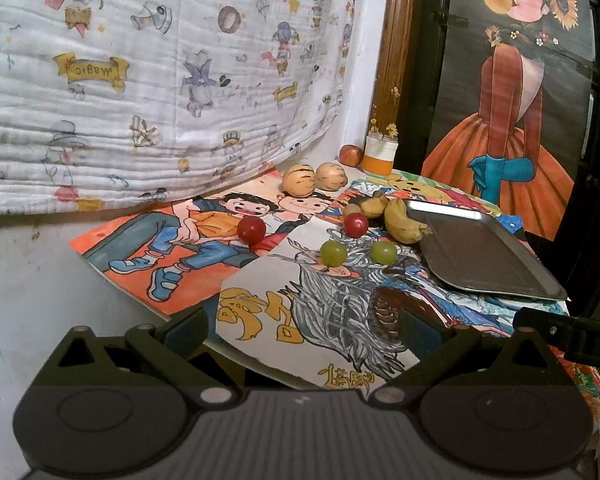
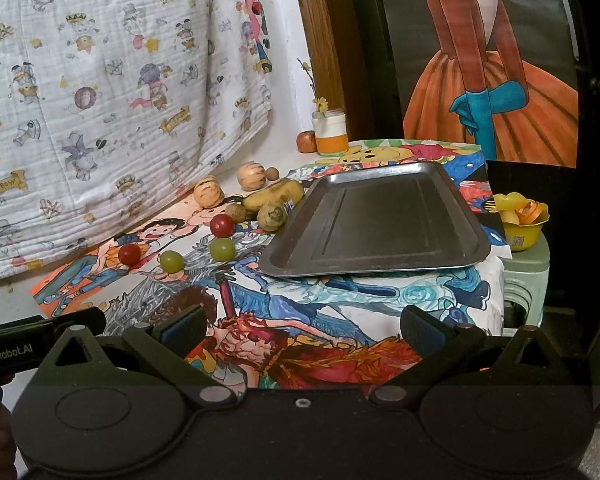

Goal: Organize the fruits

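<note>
Four grapes lie well beyond the wide-spread left gripper.

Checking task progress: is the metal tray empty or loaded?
Empty. The tray shows only bare metal; the grapes and other fruit lie beside it on the table.

Open right tool faces empty metal tray, grapes left.

This looks like a room in a home. A child's cartoon-print blanket hangs at ten o'clock, hand-coloured drawings cover the table, a painted poster of a girl in an orange dress stands at two o'clock, and a small jar of yellow flowers sits near the wall.
</note>
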{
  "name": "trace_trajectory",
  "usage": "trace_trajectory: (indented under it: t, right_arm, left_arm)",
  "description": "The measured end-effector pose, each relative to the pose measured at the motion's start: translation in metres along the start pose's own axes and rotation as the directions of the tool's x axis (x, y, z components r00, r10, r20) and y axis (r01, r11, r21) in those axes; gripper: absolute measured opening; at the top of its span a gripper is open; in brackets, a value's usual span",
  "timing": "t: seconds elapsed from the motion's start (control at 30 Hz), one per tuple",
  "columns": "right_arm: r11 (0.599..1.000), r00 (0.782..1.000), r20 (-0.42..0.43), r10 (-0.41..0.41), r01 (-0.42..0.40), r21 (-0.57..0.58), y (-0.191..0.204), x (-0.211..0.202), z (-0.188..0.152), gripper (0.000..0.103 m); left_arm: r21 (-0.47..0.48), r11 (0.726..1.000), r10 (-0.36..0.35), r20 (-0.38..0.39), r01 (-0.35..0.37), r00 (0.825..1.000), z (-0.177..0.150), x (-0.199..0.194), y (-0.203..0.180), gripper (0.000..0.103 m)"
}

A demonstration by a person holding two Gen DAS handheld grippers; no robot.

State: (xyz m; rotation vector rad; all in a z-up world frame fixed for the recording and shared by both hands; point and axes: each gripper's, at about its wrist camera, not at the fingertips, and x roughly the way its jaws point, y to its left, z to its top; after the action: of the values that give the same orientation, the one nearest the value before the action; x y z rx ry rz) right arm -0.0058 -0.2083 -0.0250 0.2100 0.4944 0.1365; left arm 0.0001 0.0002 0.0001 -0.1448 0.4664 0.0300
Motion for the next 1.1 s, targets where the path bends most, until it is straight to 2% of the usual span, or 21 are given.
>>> trace_trajectory:
  t: [0.9, 1.1]
  right_arm:
    - [1.0, 1.0, -0.005, 0.0, 0.0, 0.001, 0.0011, 0.0014, -0.0023, 0.103]
    - [1.0, 1.0, -0.008, 0.001, -0.001, 0.002, -0.0029, -0.0016, 0.0071, 0.103]
  left_arm:
    - [-0.001, 1.0, 0.001, -0.006, -0.001, 1.0, 0.0001, 0.0002, 0.0, 0.103]
    - [-0.001, 1.0, 0.001, -0.006, -0.001, 1.0, 0.0, 0.0, 0.0002, 0.103]
